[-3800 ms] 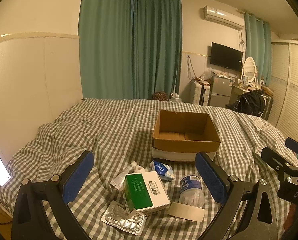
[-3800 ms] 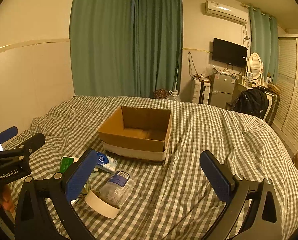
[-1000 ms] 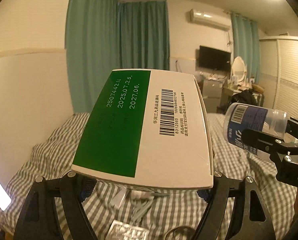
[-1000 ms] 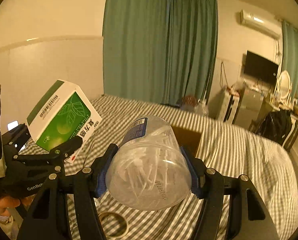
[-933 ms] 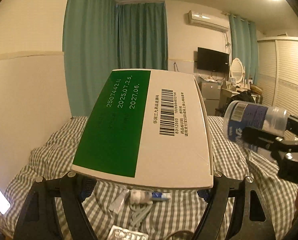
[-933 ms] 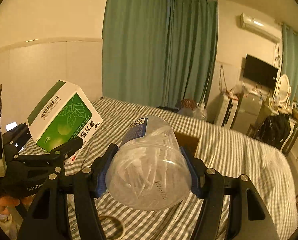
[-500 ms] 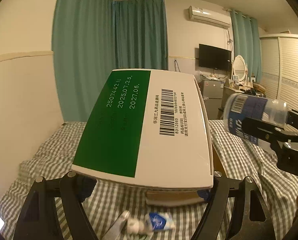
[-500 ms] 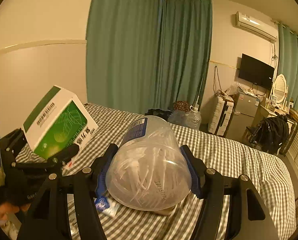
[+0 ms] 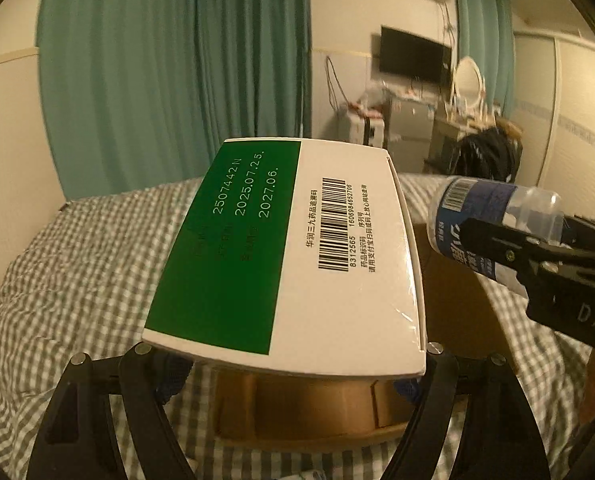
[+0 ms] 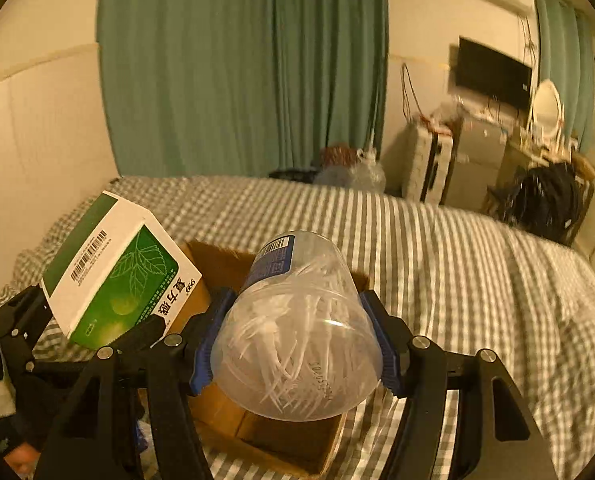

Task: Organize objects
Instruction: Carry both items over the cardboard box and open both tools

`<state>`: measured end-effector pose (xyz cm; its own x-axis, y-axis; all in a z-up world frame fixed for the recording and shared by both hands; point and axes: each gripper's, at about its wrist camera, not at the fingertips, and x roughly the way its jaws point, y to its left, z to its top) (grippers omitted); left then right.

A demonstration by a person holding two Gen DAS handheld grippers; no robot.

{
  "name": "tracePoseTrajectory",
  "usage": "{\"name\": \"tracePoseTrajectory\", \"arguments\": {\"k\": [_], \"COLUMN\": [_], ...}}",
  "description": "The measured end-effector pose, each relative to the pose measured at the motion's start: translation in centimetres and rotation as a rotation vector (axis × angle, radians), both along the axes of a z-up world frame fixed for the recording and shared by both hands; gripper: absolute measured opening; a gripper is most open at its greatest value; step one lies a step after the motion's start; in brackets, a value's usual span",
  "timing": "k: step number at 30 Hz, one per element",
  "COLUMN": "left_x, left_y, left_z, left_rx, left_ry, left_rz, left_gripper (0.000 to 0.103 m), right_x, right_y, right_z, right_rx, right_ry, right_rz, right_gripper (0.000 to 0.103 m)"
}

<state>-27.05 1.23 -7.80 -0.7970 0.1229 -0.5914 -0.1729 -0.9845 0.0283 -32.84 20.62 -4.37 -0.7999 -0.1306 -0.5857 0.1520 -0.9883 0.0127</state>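
Observation:
My left gripper [image 9: 285, 376] is shut on a green and white medicine box [image 9: 289, 264], held over the open cardboard box [image 9: 313, 408] on the bed. The same medicine box [image 10: 117, 272] shows at the left of the right wrist view. My right gripper [image 10: 293, 344] is shut on a clear plastic jar [image 10: 297, 340] of white swabs with a blue label, also above the cardboard box [image 10: 289, 440]. From the left wrist view the jar [image 9: 493, 216] hangs at the right, over the cardboard box's far side.
The bed carries a grey checked cover [image 9: 77, 264] that spreads wide to the right [image 10: 477, 280]. Green curtains [image 9: 169, 72] hang behind it. A suitcase, a small fridge [image 10: 473, 160], a dressing table and a dark backpack [image 10: 545, 200] stand beyond the bed's far edge.
Both grippers have carried their loads forward over the bed and now hang above the cardboard box. The loose items on the cover have dropped out of view below.

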Motion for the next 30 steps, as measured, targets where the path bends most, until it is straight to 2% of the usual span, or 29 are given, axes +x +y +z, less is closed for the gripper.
{"name": "tracePoseTrajectory", "arguments": {"k": [3,7,10,12,13,14,16,23,30], "left_x": [-0.7,-0.9,-0.8,0.2,0.6,1.2,2.8,8.1,13.4], "left_y": [0.2,-0.1,0.7,0.5,0.6,0.4,0.3,-0.2,-1.7], "left_z": [-1.1,-1.8,-0.8,0.3,0.8,1.4,3.1,9.0,13.1], "left_rx": [-0.016,0.003,-0.001,0.014,0.012,0.001,-0.020,-0.004,0.003], "left_ry": [-0.021,-0.052,-0.092,-0.097,-0.089,-0.071,-0.006,0.110,0.200], "left_rz": [-0.012,-0.005,-0.014,-0.027,-0.022,-0.009,0.025,0.045,0.085], "left_gripper": [0.081,0.081,0.083,0.084,0.088,0.095,0.103,0.103,0.103], "right_x": [-0.7,-0.6,0.1,0.8,1.6,2.3,4.4,11.6,18.8], "right_y": [0.3,0.5,0.5,0.5,0.4,0.5,0.7,0.9,1.0], "right_z": [-1.0,-1.6,-1.0,-0.1,0.8,1.7,4.0,10.5,14.6], "right_rx": [-0.019,-0.017,-0.016,-0.025,-0.028,-0.031,-0.033,0.002,0.002], "right_ry": [-0.009,-0.020,-0.019,-0.004,0.016,0.043,0.104,0.217,0.275], "right_rz": [0.001,-0.003,-0.014,-0.027,-0.029,-0.034,-0.041,-0.044,0.003], "right_gripper": [0.063,0.063,0.063,0.071,0.081,0.084,0.090,0.093,0.097]}}
